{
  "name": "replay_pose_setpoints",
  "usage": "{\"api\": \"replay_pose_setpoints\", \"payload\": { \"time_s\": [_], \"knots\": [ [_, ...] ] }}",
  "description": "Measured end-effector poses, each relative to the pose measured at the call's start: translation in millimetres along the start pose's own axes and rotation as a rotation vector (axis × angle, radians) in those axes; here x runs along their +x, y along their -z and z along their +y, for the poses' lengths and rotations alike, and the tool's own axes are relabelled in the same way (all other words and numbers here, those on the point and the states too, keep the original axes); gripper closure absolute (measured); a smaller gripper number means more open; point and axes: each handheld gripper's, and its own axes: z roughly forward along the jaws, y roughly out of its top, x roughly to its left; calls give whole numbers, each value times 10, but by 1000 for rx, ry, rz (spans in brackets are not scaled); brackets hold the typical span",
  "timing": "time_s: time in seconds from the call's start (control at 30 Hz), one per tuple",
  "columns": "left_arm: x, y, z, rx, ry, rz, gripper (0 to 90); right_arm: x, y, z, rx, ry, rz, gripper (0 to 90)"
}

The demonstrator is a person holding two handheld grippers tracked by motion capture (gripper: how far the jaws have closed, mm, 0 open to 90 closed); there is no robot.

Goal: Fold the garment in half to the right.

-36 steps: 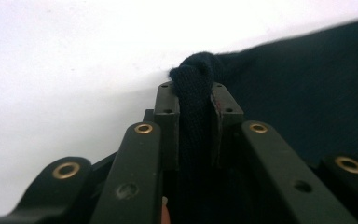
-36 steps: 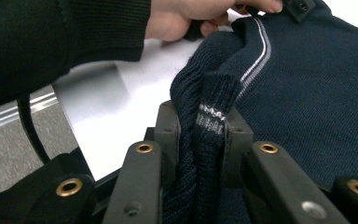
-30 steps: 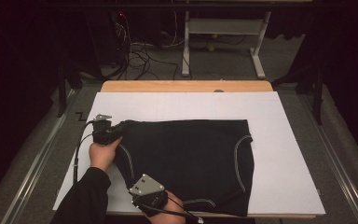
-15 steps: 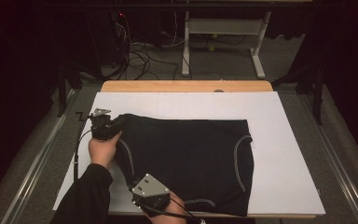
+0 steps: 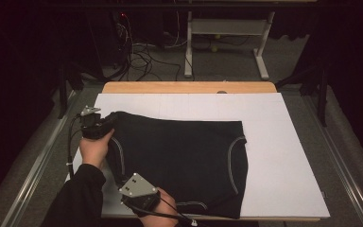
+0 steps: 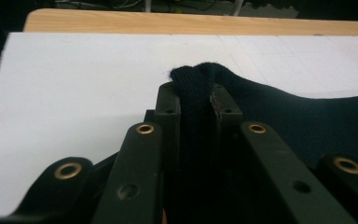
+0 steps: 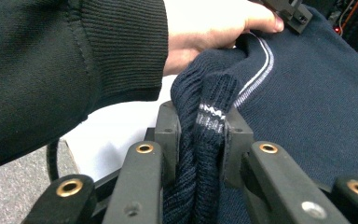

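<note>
A dark navy knitted garment [image 5: 179, 156] with pale stripe trim lies spread on the white sheet [image 5: 279, 142] covering the table. At its far left corner my left gripper [image 5: 108, 120] is shut on a fold of the fabric; the left gripper view shows that fold [image 6: 196, 77] pinched between the jaws of the left gripper [image 6: 196, 95]. Near the table's front edge my right gripper [image 5: 131, 187] holds the garment's near left edge. In the right gripper view the right gripper [image 7: 201, 121] is shut on a ribbed fold with a white stripe [image 7: 209, 114].
The person's left hand [image 7: 205, 32] and dark sleeve [image 7: 65, 60] are close in front of the right gripper. A wooden table edge [image 5: 189, 87] runs along the back. Beyond it stand a metal-legged desk [image 5: 227, 28] and floor cables [image 5: 146, 52]. Metal rails flank the table.
Both hands have risen slightly, lifting the garment's left edge off the sheet. The left gripper has drifted a little away and to the left. Both grips are unchanged.
</note>
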Motion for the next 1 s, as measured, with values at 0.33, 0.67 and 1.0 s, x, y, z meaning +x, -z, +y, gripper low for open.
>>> {"api": "replay_pose_setpoints", "payload": {
  "time_s": [0.33, 0.67, 1.0],
  "knots": [
    [337, 234, -40, -14, 15, 42, 734, 198, -226, 119, -17, 7, 52, 739],
    [398, 340, -67, 3, 14, 67, 734, 282, -294, 188, -22, 13, 78, 738],
    [113, 337, 92, 16, -30, 61, 734, 97, -70, 148, -54, -22, 51, 738]
  ]
}}
